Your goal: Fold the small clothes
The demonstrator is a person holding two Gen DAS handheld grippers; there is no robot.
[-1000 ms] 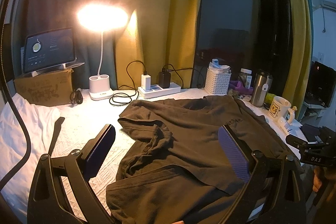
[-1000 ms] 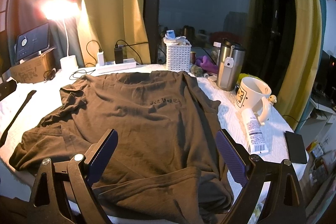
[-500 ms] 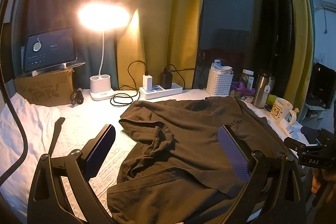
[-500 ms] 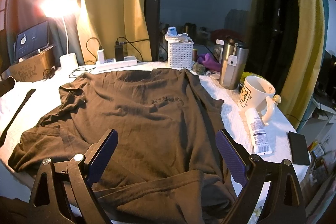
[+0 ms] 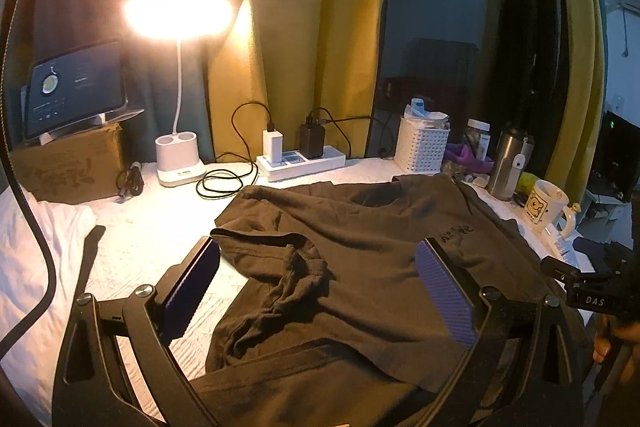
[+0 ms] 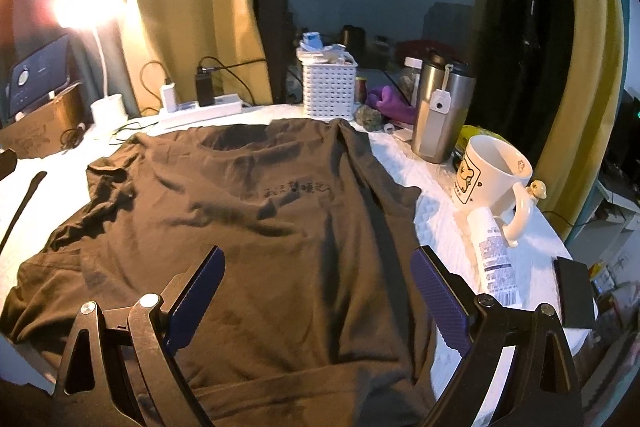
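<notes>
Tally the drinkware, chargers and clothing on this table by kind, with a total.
Brown T-shirt: 1
Steel tumbler: 1
White bear mug: 1
Plugged-in chargers, white charger and black charger: 2
Total: 5

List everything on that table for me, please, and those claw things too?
T-shirt: one, dark brown, spread mid-table.
Desk lamp: one, white, lit, back left.
Tablet: one, dark, on cardboard box.
Power strip: one, white, two chargers plugged in.
Basket: one, white, back centre.
Tumbler: one, steel, right.
Mug: one, white, bear print, right.
Tube: one, white, lying beside mug.
Phone: one, black, right edge.
Left gripper: open, above shirt.
Right gripper: open, above shirt.
</notes>
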